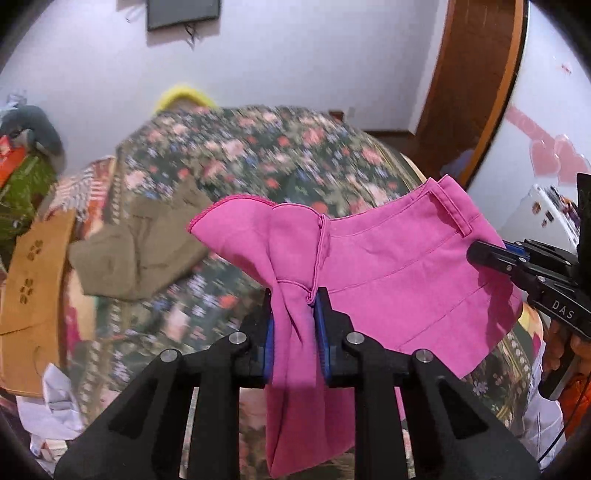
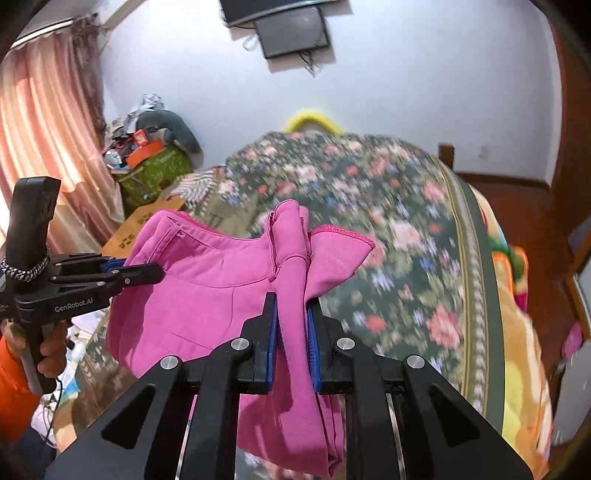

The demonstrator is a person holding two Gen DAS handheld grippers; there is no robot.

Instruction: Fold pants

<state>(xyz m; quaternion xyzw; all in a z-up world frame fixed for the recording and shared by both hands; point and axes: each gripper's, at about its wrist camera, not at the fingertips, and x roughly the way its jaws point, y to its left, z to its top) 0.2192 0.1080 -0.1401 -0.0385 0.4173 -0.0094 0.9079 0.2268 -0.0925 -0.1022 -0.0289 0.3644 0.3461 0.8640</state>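
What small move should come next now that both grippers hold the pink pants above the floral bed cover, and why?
Probably draw the two grippers apart to stretch the cloth flat. The left gripper and right gripper are each shut on a bunched fold of the pink pants, which sag between them with loose ends hanging, clear of the floral bed cover. A fold laid down now would likely be creased.

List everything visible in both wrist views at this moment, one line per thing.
pink pants: 1, pink, held up above the bed between both tools
bedspread: 1, dark floral, over the bed
olive garment: 1, olive, lying on the bedspread
screen: 1, dark, on the wall
curtain: 1, peach, left of the right wrist view
left tool: 1, black with blue pads, shut on the pants
right tool: 1, black with blue pads, shut on the pants
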